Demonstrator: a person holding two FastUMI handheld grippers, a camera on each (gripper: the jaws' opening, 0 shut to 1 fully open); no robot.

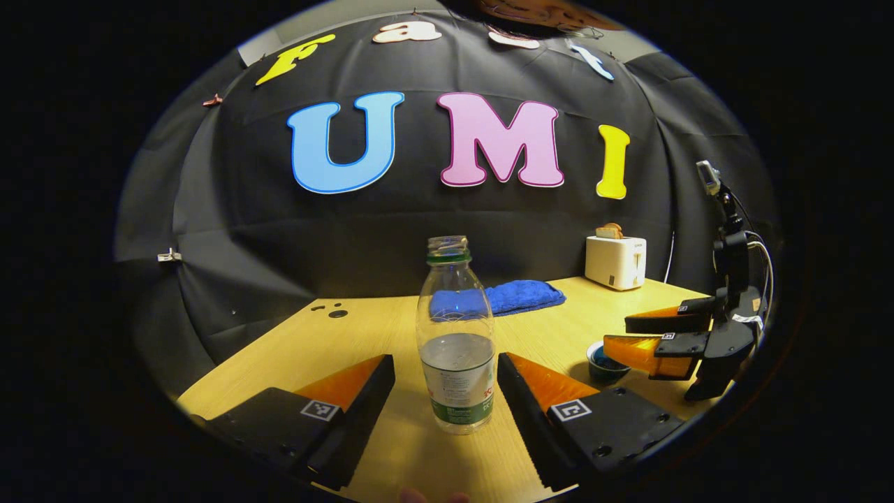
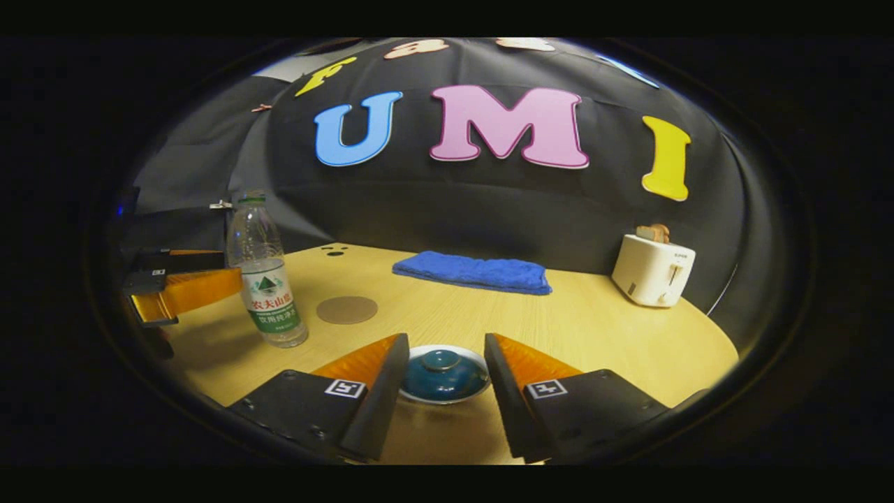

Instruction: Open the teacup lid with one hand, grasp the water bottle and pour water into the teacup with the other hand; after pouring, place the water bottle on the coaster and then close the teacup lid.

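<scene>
Biggest worry here: tipping the clear plastic water bottle with the green neck ring and no cap (image 1: 455, 335) before getting a proper grip. Stands upright on the pale wood-grain tabletop (image 1: 363, 335), about a third full, framed between the spread black-and-orange fingers of the left gripper (image 1: 445, 381), both apart from its sides, so nothing pinched yet. Uncapped and light, so a lopsided close or a nudge from one finger first could probably knock it over and spill. Same story on the other side: right gripper (image 2: 443, 374) also spread wide, straddling the small dark-blue ceramic teacup lid with its round knob (image 2: 442, 372), sitting on the white-rimmed teacup (image 2: 468, 396), no contact visible. Tiny rounded knob, likely slippery, so an off-centre pinch could drag the whole cup or drop the lid. Flat round brown coaster (image 2: 347, 309) lies just beside the bottle in the right gripper view, free for later. Looks like a tight pour too, cup being small. As for the room: smooth light wood table, a few dark holes near the far edge, folded blue towel (image 2: 472, 272) at the back, white toaster with bread in it (image 2: 653, 269) off to the right, black cloth wall behind.
</scene>
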